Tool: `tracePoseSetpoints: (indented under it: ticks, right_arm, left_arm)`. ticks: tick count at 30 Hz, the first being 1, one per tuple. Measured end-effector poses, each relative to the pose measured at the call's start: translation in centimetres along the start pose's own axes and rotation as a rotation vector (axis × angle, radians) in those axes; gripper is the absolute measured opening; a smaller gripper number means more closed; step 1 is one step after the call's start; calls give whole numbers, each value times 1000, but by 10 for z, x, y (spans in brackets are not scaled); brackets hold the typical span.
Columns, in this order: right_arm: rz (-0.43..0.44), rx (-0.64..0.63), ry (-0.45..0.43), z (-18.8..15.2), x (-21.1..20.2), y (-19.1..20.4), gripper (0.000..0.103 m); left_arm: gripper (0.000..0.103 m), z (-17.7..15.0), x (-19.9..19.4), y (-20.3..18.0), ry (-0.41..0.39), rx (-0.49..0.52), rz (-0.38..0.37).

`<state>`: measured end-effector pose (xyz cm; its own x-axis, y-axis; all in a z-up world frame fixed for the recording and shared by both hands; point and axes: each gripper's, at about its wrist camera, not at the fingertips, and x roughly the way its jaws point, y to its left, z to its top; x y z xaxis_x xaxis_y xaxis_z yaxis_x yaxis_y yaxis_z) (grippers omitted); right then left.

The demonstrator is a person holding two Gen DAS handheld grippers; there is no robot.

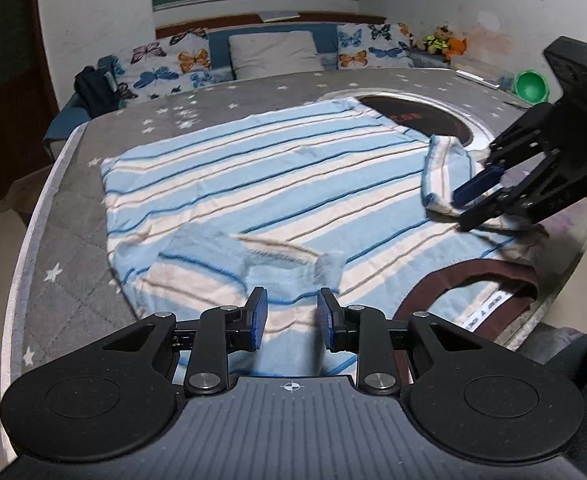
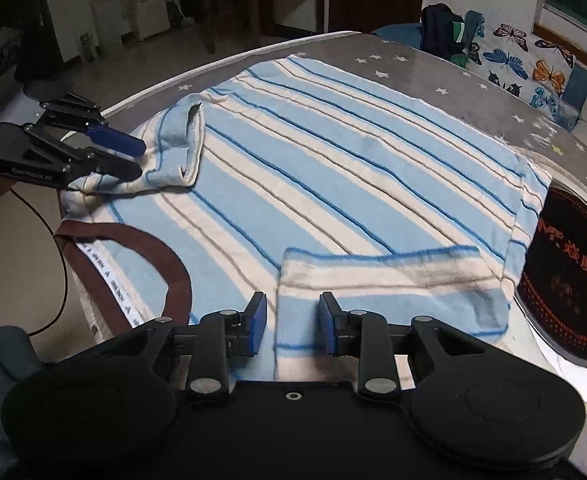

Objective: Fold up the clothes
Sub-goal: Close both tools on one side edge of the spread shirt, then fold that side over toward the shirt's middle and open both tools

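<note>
A: Between the left gripper (image 1: 291, 316) fingers, what is showing?
B: A folded sleeve (image 1: 229, 256) just ahead; fingers are standing apart, gripping nothing.
A: And the right gripper (image 2: 292, 316)?
B: Also gaping, hovering over the other sleeve (image 2: 389, 280) of the striped shirt (image 2: 333, 160), which is lying flat on the bed (image 2: 413, 60).

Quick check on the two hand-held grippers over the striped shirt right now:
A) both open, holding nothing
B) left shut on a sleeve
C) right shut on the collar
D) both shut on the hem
A: the left hand-held gripper and right hand-held gripper both show spread jaws with only the striped shirt lying flat beneath.
</note>
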<state>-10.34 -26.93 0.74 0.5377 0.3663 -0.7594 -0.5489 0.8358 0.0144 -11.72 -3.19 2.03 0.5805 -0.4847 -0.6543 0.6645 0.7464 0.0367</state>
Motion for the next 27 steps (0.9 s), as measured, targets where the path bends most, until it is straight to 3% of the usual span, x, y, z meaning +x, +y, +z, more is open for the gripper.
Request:
tracePoseSetpoints:
  ticks: [7,10,14,21,27]
  right_arm:
    - [-36,8,-4,0,3,-1,4]
    - [-73,7,-25,-4,-6,-6,3]
    - [-127,43,-49,-10,-22,-21,3]
    - [-274,178,-64,-35,-56,-66,3]
    - [-356,277,-18,-67,-72,-88,3]
  left_arm:
    - [32,6,13,-15,12,60,-2]
    - [14,5,21,-18,26,66,3]
    - [6,5,20,-15,22,42,23]
    - [4,7,-1,2,-39,-31,86]
    - [3,-2,-29,30,-60,-156,210]
